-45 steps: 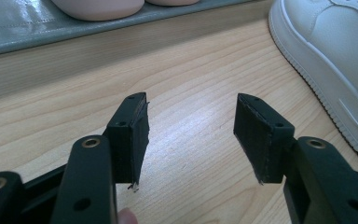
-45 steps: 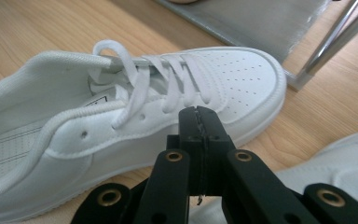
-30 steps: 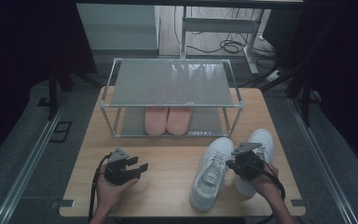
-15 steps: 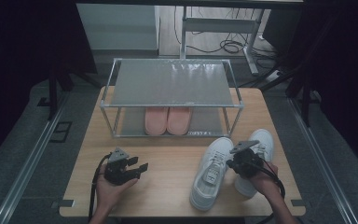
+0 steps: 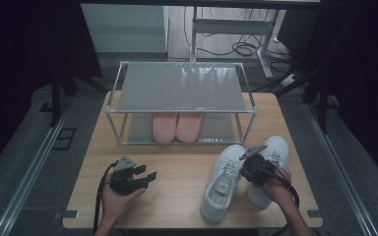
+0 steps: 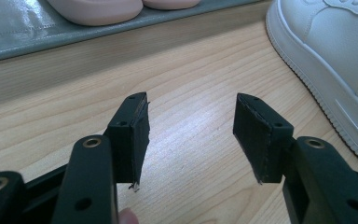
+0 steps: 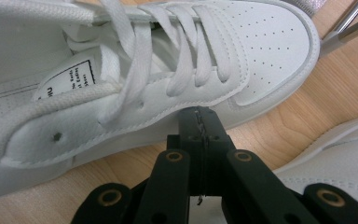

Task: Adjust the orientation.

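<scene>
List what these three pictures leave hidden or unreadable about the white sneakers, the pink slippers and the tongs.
- Right sneaker: high view, partly covered by the right tongs and hand.
- Left sneaker: tongue label cut by laces, print too small.
- Pink slippers: far ends hidden under the rack's top shelf.
- Left tongs: open; bodies cut off by the bottom edge.

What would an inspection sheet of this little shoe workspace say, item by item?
Surface: wooden table, bare between the hands.
Job's things: two white sneakers lying side by side at the right.
Clutter: pink slippers on the lower shelf of the metal shoe rack.
Grippers: left gripper open, nothing between its jaws; right gripper shut, empty, tip against a sneaker's side.
Cables: one trails from each gripper; more lie on the floor behind.
Surroundings: dark floor, desk legs behind.
</scene>
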Tool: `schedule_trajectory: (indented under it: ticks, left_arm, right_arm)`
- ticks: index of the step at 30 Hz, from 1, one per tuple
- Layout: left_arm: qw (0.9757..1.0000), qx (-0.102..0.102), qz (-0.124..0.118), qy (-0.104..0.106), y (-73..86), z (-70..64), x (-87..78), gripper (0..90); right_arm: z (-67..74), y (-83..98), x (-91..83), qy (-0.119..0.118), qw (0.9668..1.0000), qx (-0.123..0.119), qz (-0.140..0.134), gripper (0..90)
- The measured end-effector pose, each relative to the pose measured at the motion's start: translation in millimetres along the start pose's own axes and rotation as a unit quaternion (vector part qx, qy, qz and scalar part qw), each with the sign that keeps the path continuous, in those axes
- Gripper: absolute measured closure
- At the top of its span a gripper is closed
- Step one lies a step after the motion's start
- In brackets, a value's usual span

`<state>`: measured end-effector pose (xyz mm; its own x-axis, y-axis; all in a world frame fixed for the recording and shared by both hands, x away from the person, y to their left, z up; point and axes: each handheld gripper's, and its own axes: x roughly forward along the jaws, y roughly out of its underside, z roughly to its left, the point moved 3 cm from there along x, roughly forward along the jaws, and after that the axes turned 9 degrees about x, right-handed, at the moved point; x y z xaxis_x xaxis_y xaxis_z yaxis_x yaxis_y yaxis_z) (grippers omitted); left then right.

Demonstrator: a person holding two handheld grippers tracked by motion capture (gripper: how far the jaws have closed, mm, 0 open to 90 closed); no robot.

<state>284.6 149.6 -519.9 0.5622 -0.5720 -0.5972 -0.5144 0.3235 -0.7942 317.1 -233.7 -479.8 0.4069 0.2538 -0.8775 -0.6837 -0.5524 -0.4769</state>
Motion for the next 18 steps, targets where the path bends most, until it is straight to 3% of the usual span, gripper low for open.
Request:
schedule_trajectory:
  ticks: [10,18]
  left_arm:
    - [1.0000,-0.001,0.000,0.000,0.1,0.7,-0.4,46.4]
    - [1.0000,-0.002,0.000,0.001,0.6,2.5,-0.7,46.4]
  right_arm:
    - [8.7,-15.2,6.1,0.005,0.9998,-0.015,0.013,90.0]
    - [15.6,-26.8,12.1,-0.008,0.9996,-0.024,0.008,90.0]
